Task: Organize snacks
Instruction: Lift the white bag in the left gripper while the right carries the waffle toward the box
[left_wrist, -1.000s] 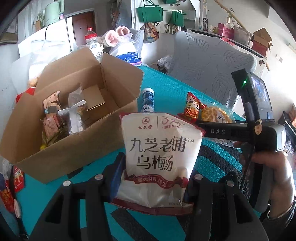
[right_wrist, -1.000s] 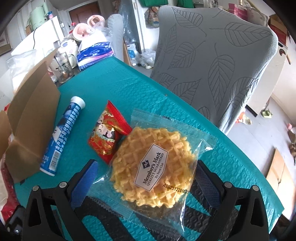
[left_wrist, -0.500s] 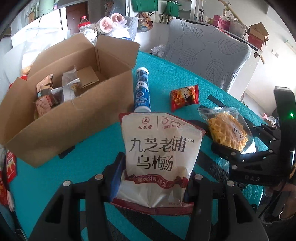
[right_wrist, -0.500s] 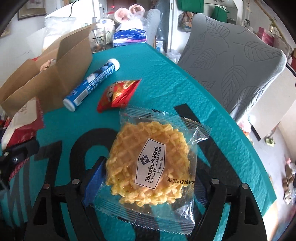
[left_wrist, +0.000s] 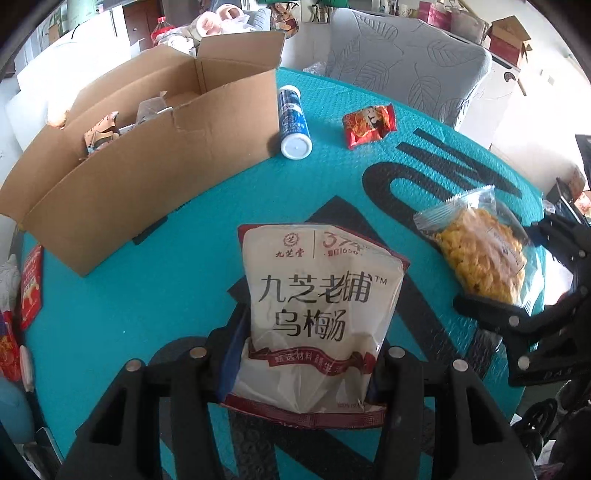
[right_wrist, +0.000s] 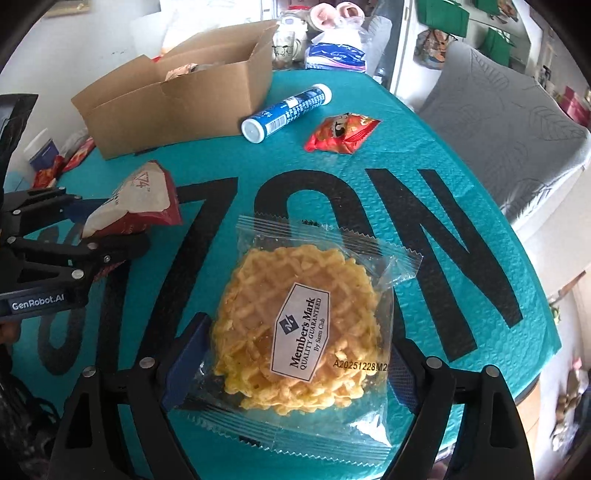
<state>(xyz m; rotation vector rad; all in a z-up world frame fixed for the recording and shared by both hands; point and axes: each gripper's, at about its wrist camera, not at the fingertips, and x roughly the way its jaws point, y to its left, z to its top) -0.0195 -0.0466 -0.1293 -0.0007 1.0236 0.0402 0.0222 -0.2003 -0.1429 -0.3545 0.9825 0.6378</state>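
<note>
The cardboard box (left_wrist: 147, 155) at upper left of the left wrist view is matt brown corrugated paperboard, its front edge torn rough. The table cover (right_wrist: 424, 122) is teal bubble-textured plastic sheeting, dimpled all over, printed with matt black letters. The white plum-snack pouch (left_wrist: 317, 314) is smooth plastic film with a soft sheen and creases. The waffle packet (right_wrist: 306, 328) is clear glossy plastic with serrated edges and a paper-like label; the waffle inside looks rough and crumbly. The small red snack packet (right_wrist: 341, 133) is shiny crinkled foil. The blue tube (right_wrist: 286, 112) is smooth glossy plastic with a white cap. The chair cover (right_wrist: 509, 122) is grey quilted cloth stitched with leaves.
</note>
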